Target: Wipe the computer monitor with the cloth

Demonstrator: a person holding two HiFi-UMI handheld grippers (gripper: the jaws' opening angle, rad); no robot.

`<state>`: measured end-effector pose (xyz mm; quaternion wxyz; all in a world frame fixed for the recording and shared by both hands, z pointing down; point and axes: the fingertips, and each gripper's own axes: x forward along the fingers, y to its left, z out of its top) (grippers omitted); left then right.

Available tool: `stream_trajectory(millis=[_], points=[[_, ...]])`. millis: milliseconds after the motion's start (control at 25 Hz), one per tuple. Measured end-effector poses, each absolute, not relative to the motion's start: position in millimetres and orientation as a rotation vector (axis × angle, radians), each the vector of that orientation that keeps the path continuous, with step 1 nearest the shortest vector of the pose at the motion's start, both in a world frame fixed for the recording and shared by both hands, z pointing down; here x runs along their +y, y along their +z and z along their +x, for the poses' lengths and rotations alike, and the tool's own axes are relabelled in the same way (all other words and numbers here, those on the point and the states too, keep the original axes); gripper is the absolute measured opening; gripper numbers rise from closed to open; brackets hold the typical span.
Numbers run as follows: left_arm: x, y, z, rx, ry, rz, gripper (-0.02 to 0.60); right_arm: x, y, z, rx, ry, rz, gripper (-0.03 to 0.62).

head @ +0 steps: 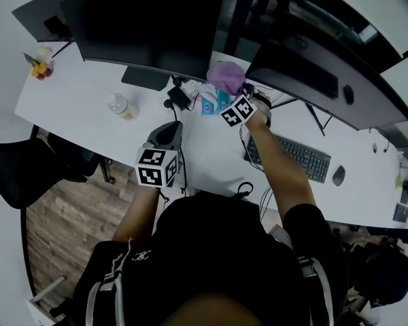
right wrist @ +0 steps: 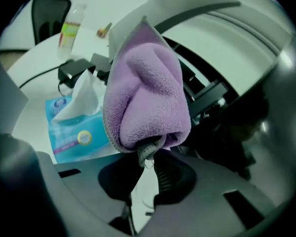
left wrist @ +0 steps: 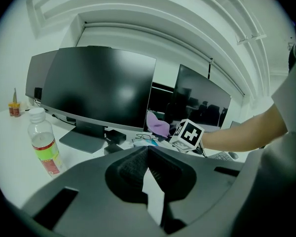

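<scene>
The purple cloth (head: pixel 226 77) is bunched in my right gripper (head: pixel 231 94), raised over the back of the desk between the two dark monitors. The left monitor (head: pixel 149 27) stands just left of the cloth, the right monitor (head: pixel 313 73) just right of it. In the right gripper view the cloth (right wrist: pixel 145 95) fills the middle, with my right gripper (right wrist: pixel 147 154) shut on its lower fold. My left gripper (head: pixel 170 132) hovers lower over the desk's front, shut and holding nothing. The left gripper view shows its jaws (left wrist: pixel 148 152) together, the monitor (left wrist: pixel 101 85) ahead and the cloth (left wrist: pixel 158 124) further right.
A water bottle (head: pixel 120 105) stands left of the monitor's stand, and a blue tissue pack (head: pixel 211 104) lies under the cloth. A keyboard (head: pixel 292 156) and mouse (head: pixel 338 175) lie to the right. A black chair (head: pixel 27 172) sits off the desk's left edge.
</scene>
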<state>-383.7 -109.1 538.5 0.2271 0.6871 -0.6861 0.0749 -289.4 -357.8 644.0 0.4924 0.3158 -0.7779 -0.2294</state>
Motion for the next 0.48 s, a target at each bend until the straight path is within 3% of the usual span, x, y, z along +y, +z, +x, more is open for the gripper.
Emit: stream_trajectory(millis=[480], points=[[-109,538,-380,-1.896,0.332,1.888,0.012,-379,655,-287,-2.422,0.663,0.925,0.074]])
